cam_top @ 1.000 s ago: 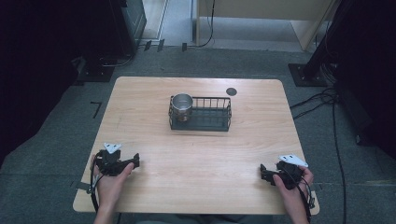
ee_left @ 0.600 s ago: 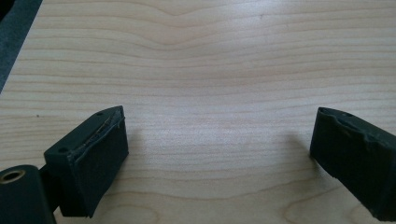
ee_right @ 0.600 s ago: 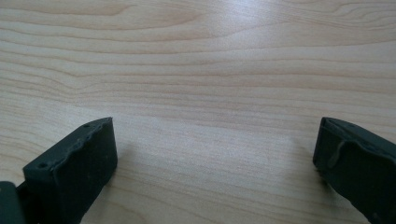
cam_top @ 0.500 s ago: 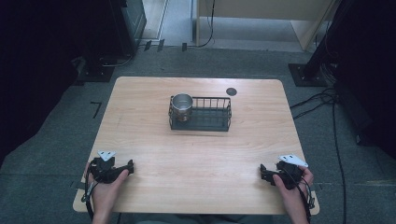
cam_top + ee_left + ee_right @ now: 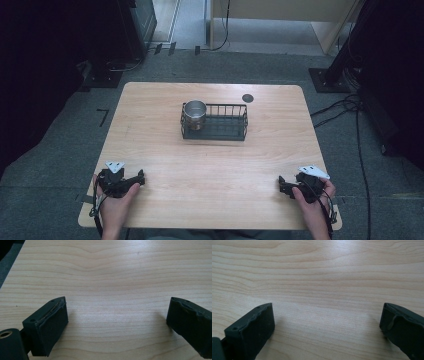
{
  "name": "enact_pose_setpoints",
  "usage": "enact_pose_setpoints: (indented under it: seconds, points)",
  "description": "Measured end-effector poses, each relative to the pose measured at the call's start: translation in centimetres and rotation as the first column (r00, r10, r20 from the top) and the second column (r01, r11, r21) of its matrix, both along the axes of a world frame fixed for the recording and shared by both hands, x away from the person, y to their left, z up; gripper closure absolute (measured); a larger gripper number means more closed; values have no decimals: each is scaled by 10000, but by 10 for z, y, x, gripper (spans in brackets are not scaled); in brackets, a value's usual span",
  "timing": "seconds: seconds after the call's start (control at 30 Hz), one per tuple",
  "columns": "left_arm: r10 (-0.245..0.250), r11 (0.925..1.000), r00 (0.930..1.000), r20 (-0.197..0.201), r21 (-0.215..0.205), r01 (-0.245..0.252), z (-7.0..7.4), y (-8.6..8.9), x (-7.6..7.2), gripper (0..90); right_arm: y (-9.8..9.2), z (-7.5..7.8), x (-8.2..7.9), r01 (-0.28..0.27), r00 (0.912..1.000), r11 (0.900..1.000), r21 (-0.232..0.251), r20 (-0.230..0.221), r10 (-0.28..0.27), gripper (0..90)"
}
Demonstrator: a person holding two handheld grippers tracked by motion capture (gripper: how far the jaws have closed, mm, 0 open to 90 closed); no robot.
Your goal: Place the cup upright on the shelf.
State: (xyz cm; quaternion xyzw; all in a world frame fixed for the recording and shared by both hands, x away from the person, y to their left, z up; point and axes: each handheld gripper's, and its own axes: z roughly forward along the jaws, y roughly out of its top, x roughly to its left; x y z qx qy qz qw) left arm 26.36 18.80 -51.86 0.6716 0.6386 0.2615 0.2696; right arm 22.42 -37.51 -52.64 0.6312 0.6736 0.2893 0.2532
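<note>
A metal cup (image 5: 194, 114) stands upright in the left end of a black wire basket (image 5: 227, 131) at the table's middle back. My left gripper (image 5: 140, 177) rests near the front left corner, held in a hand and pointing right. In the left gripper view its jaws (image 5: 116, 312) stand wide apart over bare wood; they have just been opening a little, with nothing between them. Near the front right corner my right gripper (image 5: 281, 184) points left. It is open (image 5: 327, 317) as well, over bare wood.
The wooden table (image 5: 150, 125) has a small black disc (image 5: 247, 98) set in its top behind the basket. Grey floor surrounds the table, with cables (image 5: 345, 107) at the right and dark stands at the back.
My left gripper has slid a little toward the table's front left corner. The right gripper, the cup and the basket have not moved.
</note>
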Motion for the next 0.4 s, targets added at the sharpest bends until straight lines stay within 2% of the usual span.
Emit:
enact_pose_setpoints:
  seconds: [0.17, 0.4]
  points:
    - [17, 10000, 10000, 0, -7, -17, 0, 0, 0, 39, 0, 0, 0, -4, 10000, 10000, -4, 4, 4, 0]
    - [637, 9980, 9980, -18, -8, -637, 0, -7, 2, 25, 0, 0, 0, -1, 10000, 10000, -4, 3, 1, 0]
